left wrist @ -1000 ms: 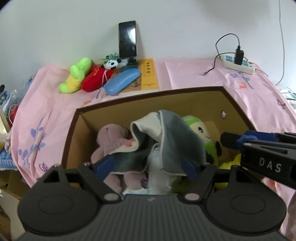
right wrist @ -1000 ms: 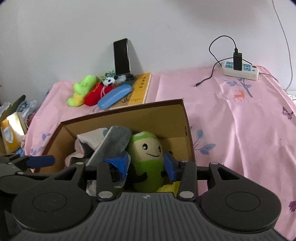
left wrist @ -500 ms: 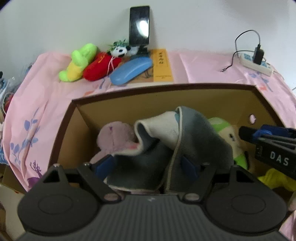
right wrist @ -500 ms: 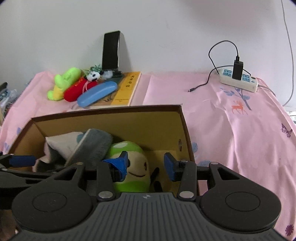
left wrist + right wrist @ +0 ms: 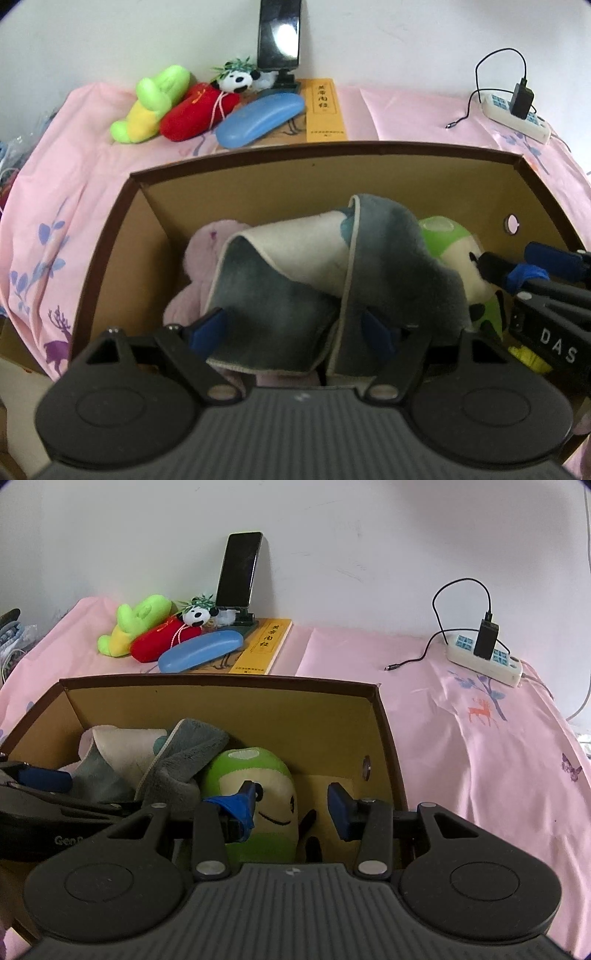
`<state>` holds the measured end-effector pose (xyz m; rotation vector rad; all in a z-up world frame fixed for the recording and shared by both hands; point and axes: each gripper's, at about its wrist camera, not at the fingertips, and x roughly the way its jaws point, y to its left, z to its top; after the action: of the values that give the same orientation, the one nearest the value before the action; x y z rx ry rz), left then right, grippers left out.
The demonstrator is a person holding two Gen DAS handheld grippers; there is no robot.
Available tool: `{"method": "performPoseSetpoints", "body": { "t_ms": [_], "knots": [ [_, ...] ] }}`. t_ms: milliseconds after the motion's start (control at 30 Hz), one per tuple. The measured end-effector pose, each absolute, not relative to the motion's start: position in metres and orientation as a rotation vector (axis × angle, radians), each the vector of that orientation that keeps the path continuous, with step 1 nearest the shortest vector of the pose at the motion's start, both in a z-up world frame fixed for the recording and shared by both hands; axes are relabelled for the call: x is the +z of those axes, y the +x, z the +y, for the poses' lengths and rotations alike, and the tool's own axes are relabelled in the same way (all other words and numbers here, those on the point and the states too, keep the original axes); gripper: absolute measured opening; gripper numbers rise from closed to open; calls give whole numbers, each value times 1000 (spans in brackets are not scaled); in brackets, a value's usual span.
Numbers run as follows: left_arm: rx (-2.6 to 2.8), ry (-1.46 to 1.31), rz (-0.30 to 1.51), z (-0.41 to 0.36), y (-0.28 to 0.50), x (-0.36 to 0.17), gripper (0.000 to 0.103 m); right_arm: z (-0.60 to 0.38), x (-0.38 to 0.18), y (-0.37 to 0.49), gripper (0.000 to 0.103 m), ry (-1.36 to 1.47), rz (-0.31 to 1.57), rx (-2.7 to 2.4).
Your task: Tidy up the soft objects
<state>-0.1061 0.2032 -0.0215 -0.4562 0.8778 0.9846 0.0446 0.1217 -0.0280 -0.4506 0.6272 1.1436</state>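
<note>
The cardboard box (image 5: 229,716) is the largest thing here, standing open-topped on the pink cloth (image 5: 461,746) and carrying nearly everything the task concerns. It looks stiff enough to keep its shape, so the soft things inside can be pressed against its walls without it giving way.

Next in size is the grey towel (image 5: 388,258), draped in loose folds across the middle of the box and partly over a lilac plush (image 5: 207,254) toward the left wall. The towel is probably light and limp; a hold on a doubled fold would likely serve better than on a single hem, which could slide out. The left gripper (image 5: 291,332) reaches into the box with its fingers spread wide, a hanging fold of the towel lying between them. Whether the pads press on the cloth cannot be told from either view.

The green plush (image 5: 255,786) with a smiling face stands against the right wall. It looks squashy and light, best taken across its rounded body. The right gripper (image 5: 291,805) hovers at its face with jaws parted, the left pad just in front of the plush and the right pad clear of it, so nothing is clamped.

At the far edge of the cloth, near the wall, lie a lime plush (image 5: 136,624), a red plush (image 5: 162,642) and a small panda plush (image 5: 197,614), outside the box.
</note>
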Motion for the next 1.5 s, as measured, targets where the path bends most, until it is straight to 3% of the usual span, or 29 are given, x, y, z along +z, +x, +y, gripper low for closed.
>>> {"method": "performPoseSetpoints", "body": {
  "t_ms": [1500],
  "knots": [
    [999,-430,864,202,-107,-26,75,108,-25,45,28,-373,650,1152]
  ]
}}
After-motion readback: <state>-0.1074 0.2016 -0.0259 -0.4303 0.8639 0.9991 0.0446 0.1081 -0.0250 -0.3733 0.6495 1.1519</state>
